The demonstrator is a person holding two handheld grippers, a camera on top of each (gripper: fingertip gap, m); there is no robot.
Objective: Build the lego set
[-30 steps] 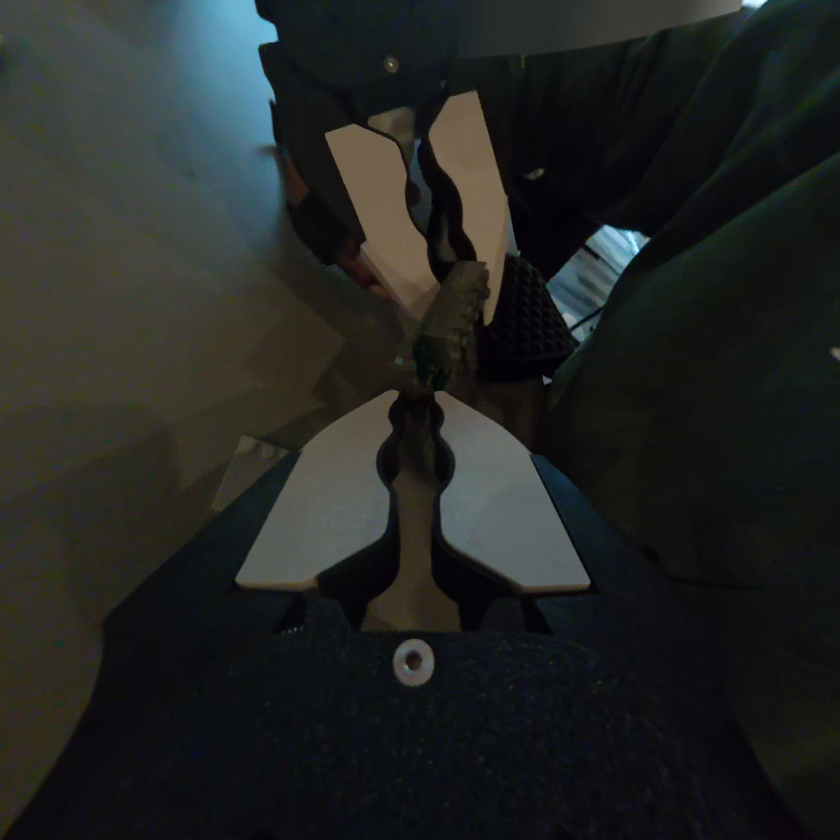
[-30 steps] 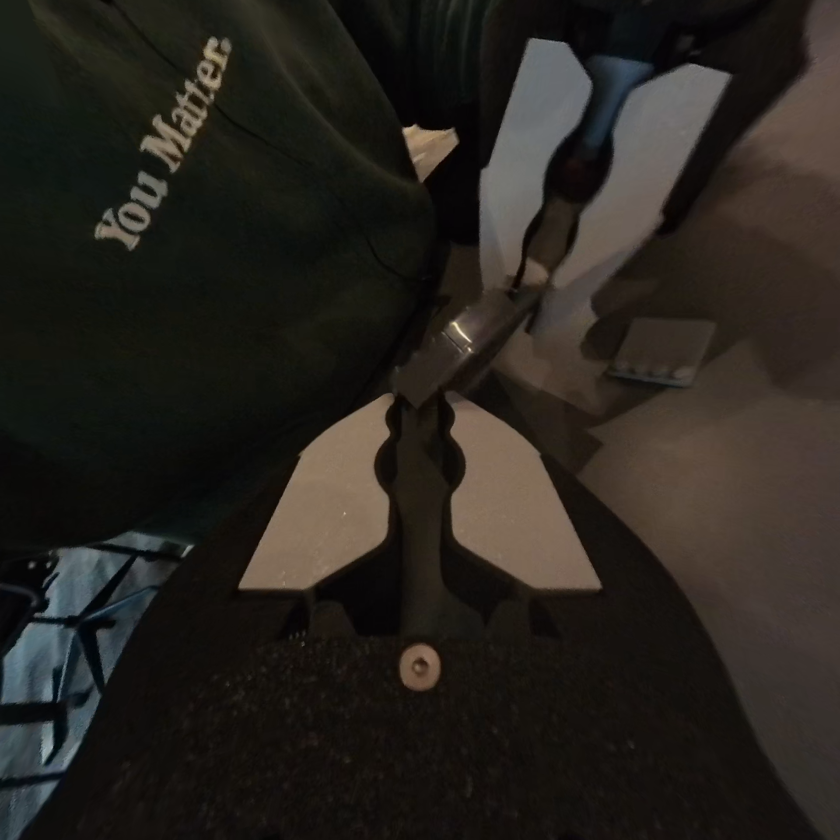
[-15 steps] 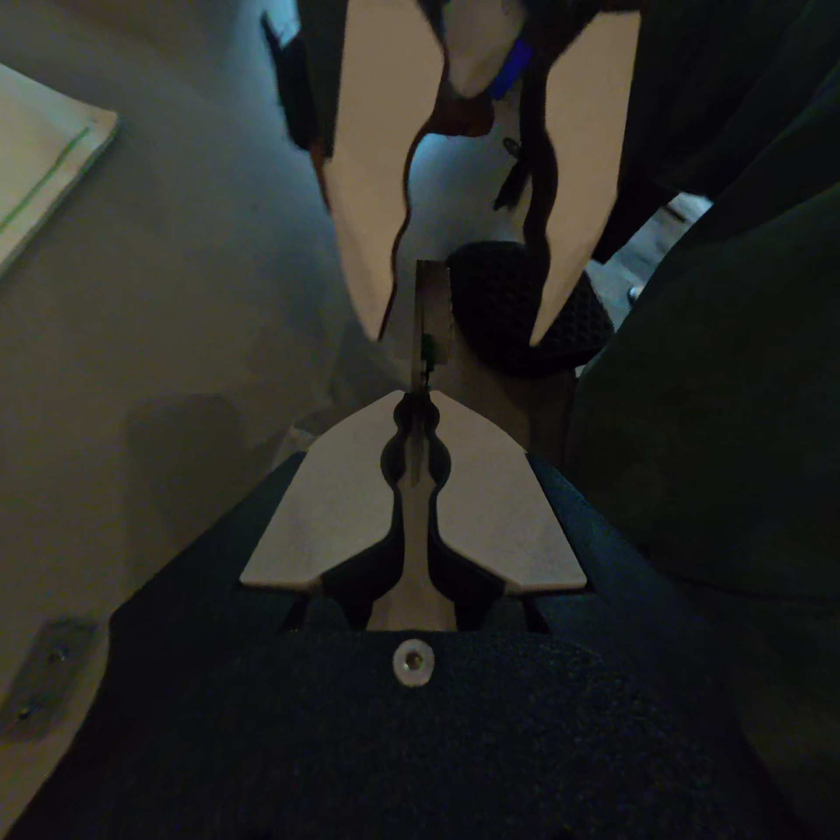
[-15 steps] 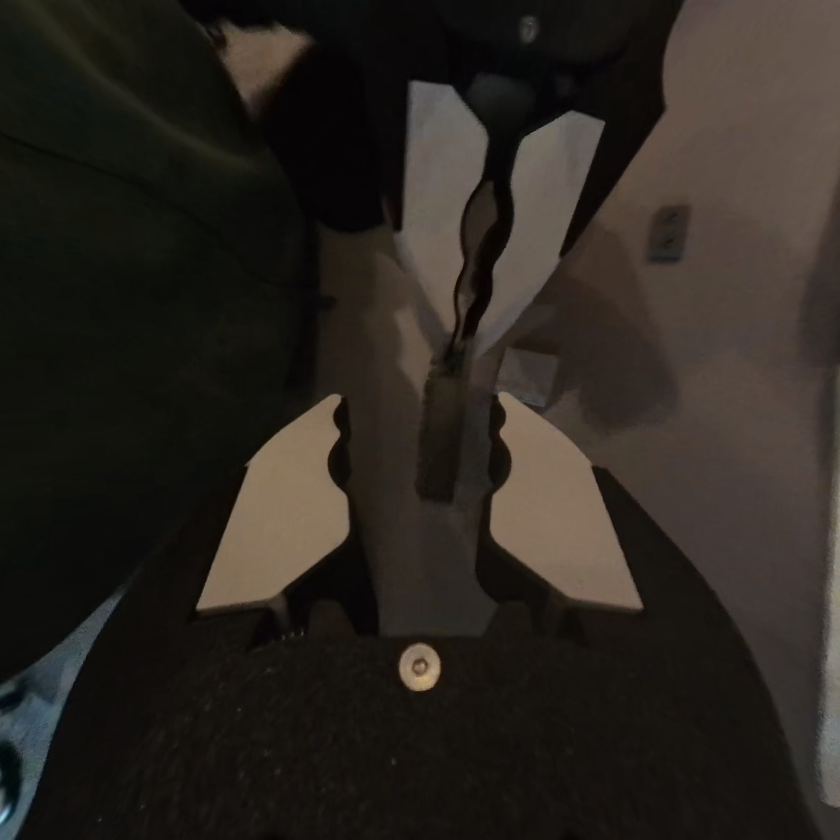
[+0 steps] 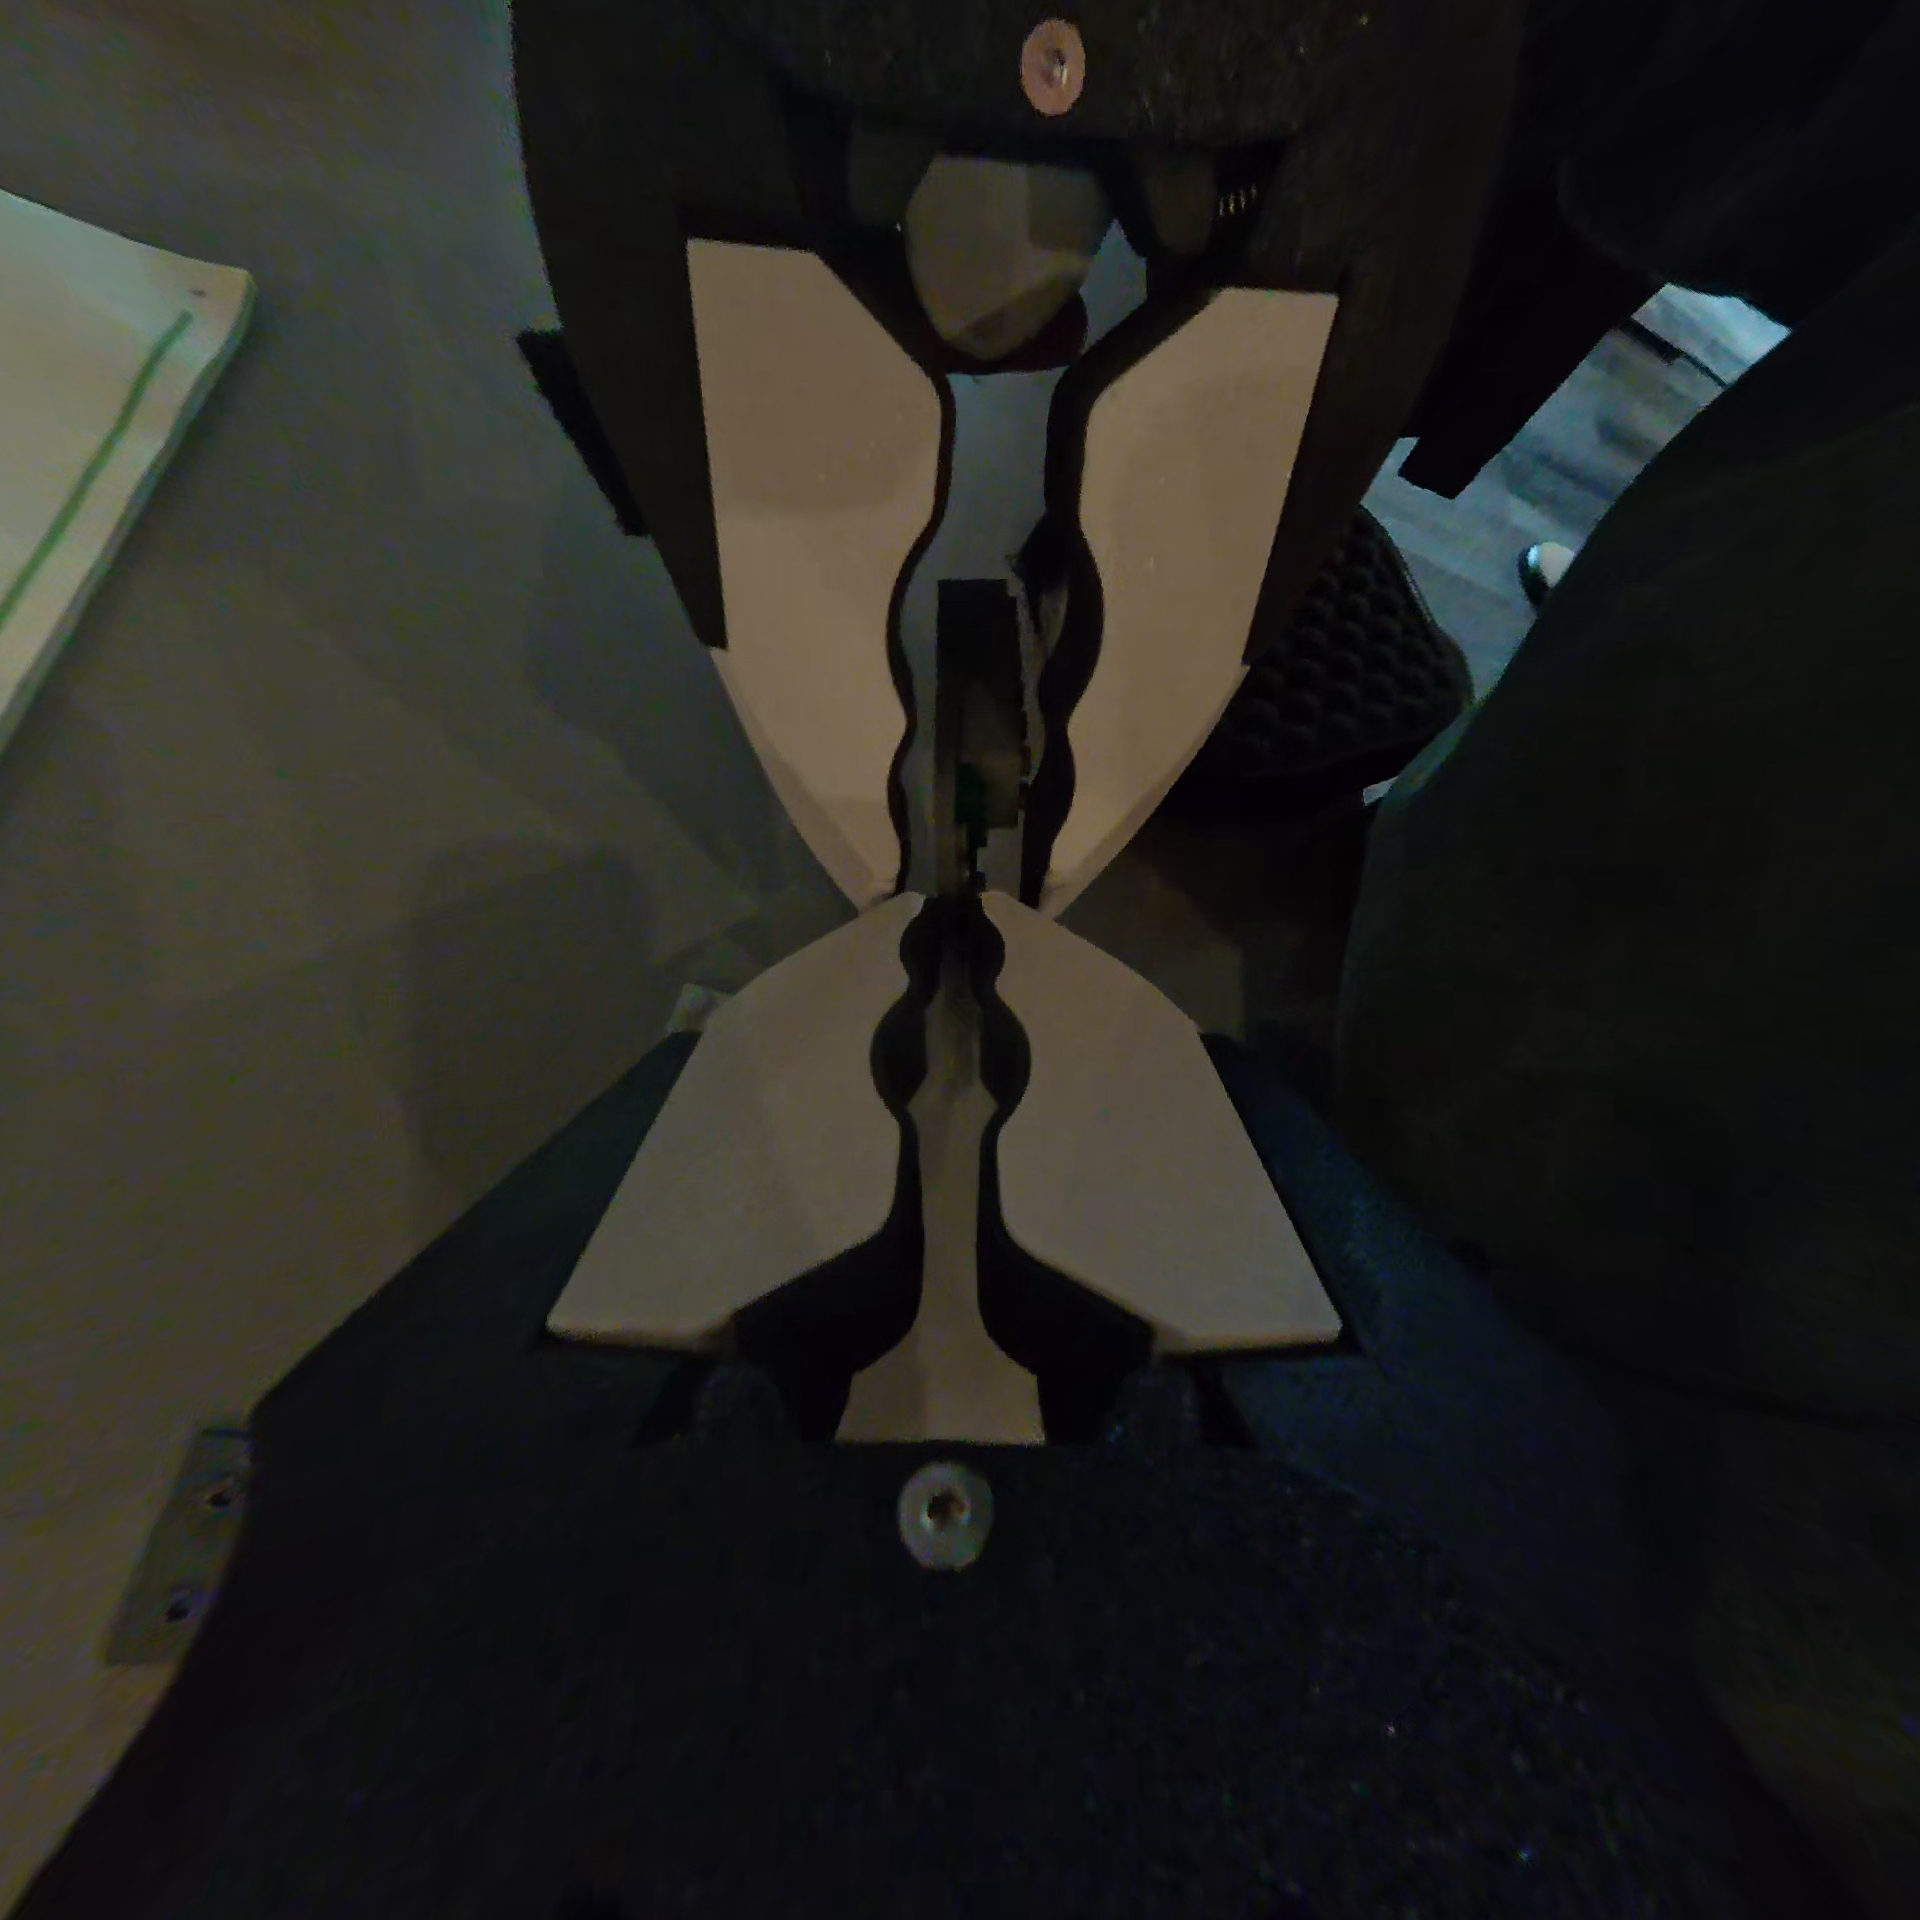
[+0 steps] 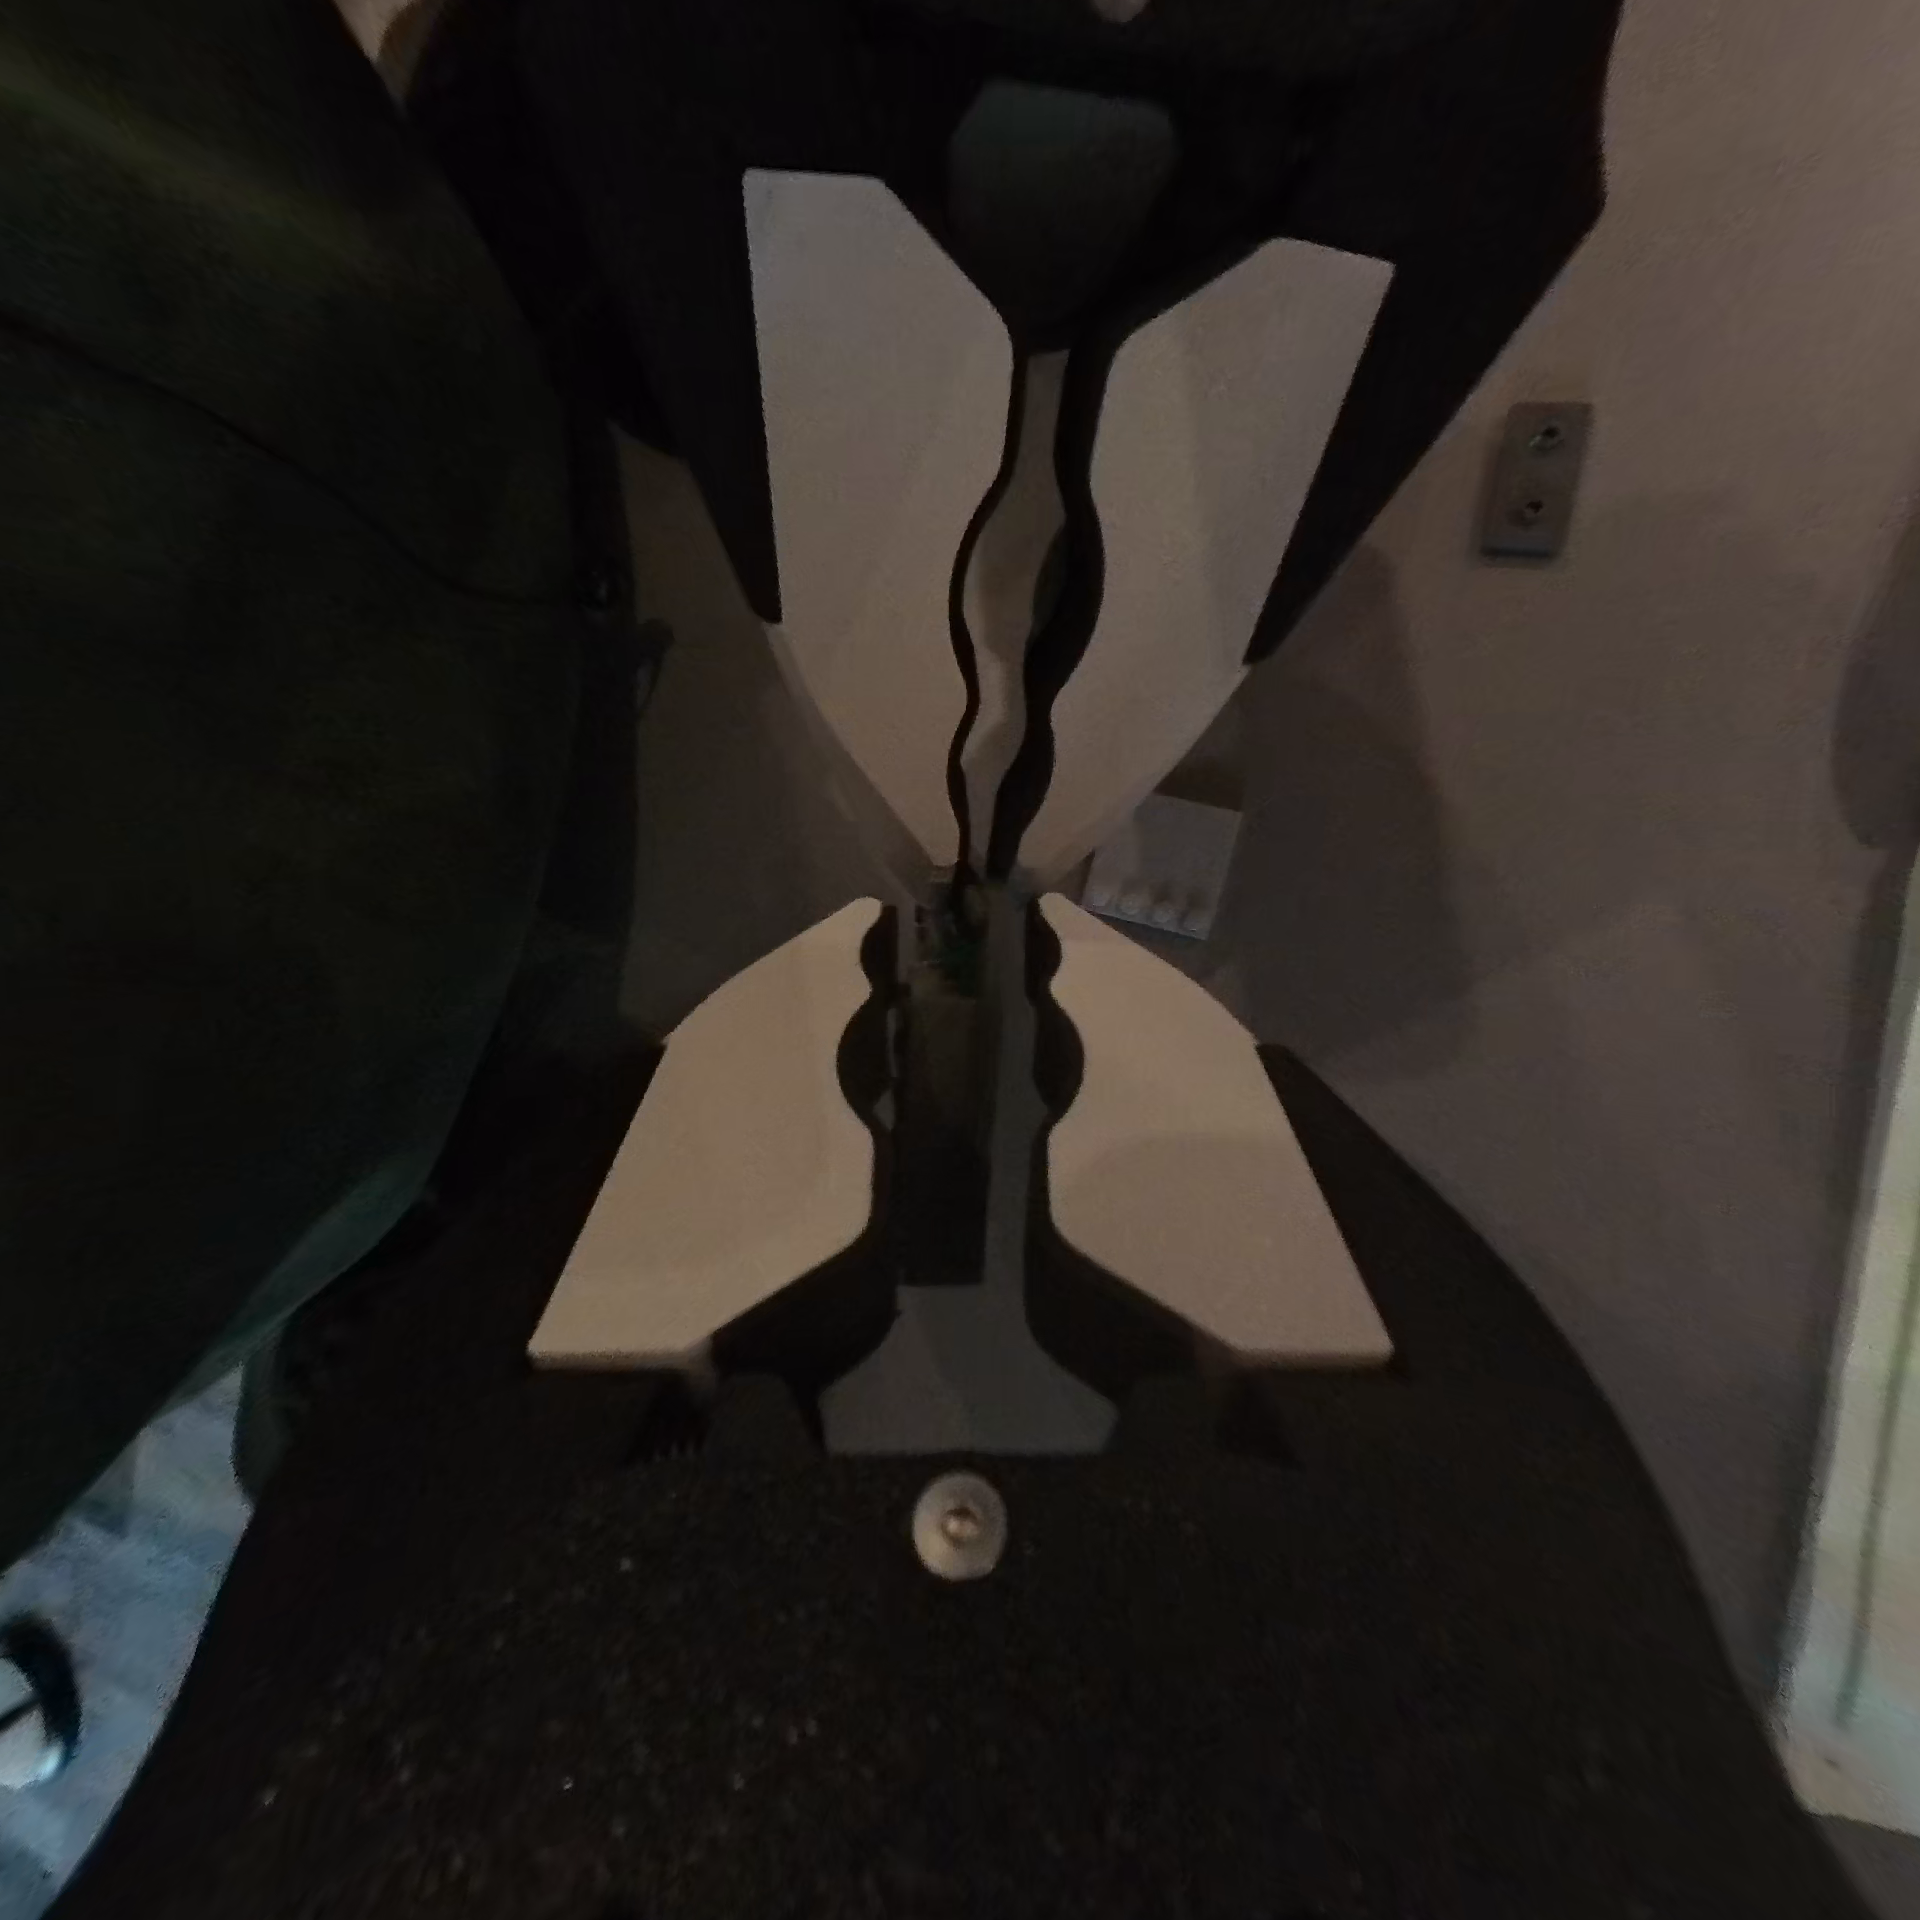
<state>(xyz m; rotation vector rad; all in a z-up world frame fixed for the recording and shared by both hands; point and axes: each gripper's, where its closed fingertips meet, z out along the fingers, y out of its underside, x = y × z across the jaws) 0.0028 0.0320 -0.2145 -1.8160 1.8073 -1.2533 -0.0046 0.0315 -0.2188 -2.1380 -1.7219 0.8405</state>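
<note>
The left gripper (image 5: 951,914) is clenched on the end of a thin lego plate (image 5: 975,717), seen edge-on. The plate is held out forward into the gap of the right gripper (image 5: 961,883), which faces it tip to tip. A small green part (image 5: 971,805) is fixed on the plate near the left gripper's tips.

In the right wrist view the right gripper (image 6: 958,914) is parted, its fingers (image 6: 748,1132) set either side of the plate (image 6: 940,1132); whether they touch it cannot be told. The left gripper (image 6: 971,868) is seen opposite, tips pinched together.

Both are held above a pale table (image 5: 312,831). A grey studded plate (image 6: 1169,868) lies just beyond the grippers. A white sheet (image 5: 94,416) and a metal bracket (image 5: 177,1538) lie to the left gripper's left. A dark garment (image 6: 260,727) fills the other side.
</note>
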